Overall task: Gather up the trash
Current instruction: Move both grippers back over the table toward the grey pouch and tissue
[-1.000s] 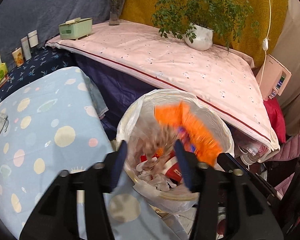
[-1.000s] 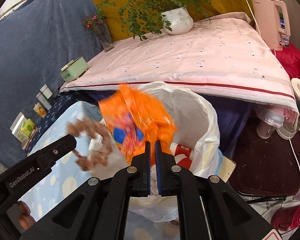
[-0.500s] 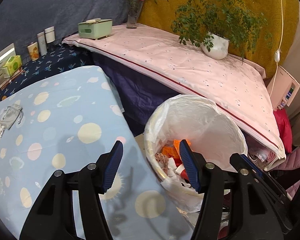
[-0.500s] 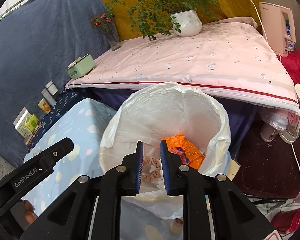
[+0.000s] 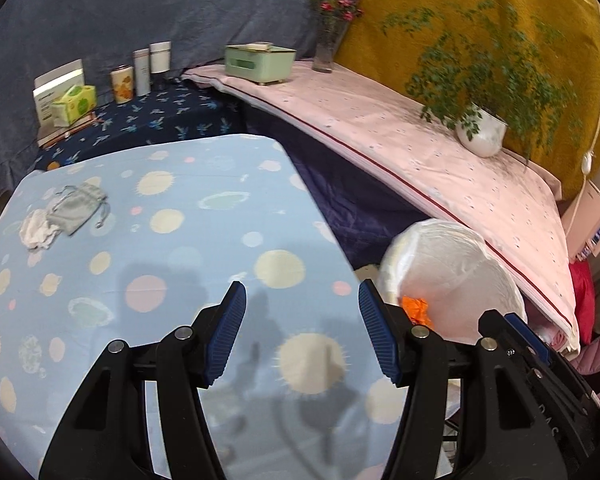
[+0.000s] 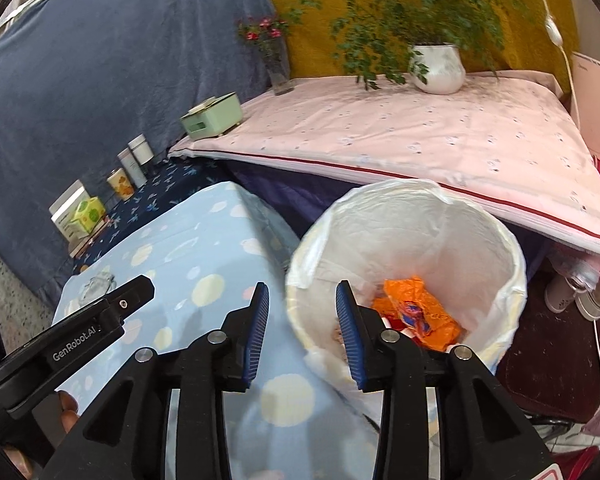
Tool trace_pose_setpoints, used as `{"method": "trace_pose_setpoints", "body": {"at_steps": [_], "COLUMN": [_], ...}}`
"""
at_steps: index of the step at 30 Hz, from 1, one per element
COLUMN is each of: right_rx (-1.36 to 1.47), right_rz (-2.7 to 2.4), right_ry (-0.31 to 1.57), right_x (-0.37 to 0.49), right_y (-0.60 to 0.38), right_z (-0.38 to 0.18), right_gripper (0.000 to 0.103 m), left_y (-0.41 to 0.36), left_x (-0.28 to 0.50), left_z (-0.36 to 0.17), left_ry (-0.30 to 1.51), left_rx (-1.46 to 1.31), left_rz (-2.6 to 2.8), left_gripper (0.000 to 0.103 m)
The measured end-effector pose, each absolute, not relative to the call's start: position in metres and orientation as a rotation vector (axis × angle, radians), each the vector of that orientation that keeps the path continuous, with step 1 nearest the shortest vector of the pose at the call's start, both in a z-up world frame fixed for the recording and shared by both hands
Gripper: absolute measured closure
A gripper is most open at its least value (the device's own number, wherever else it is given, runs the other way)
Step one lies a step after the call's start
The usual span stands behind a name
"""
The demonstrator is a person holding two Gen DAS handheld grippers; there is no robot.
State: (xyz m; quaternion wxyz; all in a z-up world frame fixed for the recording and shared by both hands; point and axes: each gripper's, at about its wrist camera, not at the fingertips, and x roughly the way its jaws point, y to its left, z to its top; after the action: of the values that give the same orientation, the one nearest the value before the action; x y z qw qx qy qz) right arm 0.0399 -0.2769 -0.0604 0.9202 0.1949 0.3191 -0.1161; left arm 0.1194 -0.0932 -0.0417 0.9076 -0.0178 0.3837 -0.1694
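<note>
A bin lined with a white bag (image 6: 496, 240) stands beside the light-blue spotted table (image 6: 204, 256); an orange wrapper (image 6: 420, 312) and other scraps lie inside it. The bin also shows in the left wrist view (image 5: 452, 256). My right gripper (image 6: 302, 312) is open and empty over the bin's near rim. My left gripper (image 5: 300, 312) is open and empty above the table's right edge (image 5: 204, 240). A crumpled white tissue (image 5: 38, 232) and a grey drawstring pouch (image 5: 76, 208) lie at the table's far left.
A pink-covered bed (image 5: 440, 160) with a potted plant (image 5: 482, 134), a green box (image 5: 258, 62) and a flower vase (image 5: 326, 50) lies behind. Tins (image 5: 140, 70) and a tissue pack (image 5: 74, 104) sit on a dark-blue shelf. A pink appliance (image 6: 596, 104) stands far right.
The orange wrapper left my right gripper and fell into the bin with the scraps. The right gripper opened. The left gripper swung left, from over the bin to over the table.
</note>
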Motion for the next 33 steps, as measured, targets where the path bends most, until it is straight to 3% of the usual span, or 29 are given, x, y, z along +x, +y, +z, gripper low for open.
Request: {"method": "trace_pose_setpoints", "body": {"at_steps": [5, 33], "right_rx": [0.339, 0.124], "right_rz": [-0.182, 0.166], "right_ry": [0.671, 0.804], "right_x": [0.055, 0.165], "right_y": [-0.239, 0.009], "right_z": [-0.054, -0.076], "right_gripper": [0.062, 0.062], "left_y": [-0.046, 0.212], "left_x": [0.125, 0.183], "left_z": [-0.041, -0.081], "left_ry": [0.776, 0.825], "left_rx": [-0.073, -0.207], "left_rz": [-0.278, 0.138], "left_gripper": [0.047, 0.047]}}
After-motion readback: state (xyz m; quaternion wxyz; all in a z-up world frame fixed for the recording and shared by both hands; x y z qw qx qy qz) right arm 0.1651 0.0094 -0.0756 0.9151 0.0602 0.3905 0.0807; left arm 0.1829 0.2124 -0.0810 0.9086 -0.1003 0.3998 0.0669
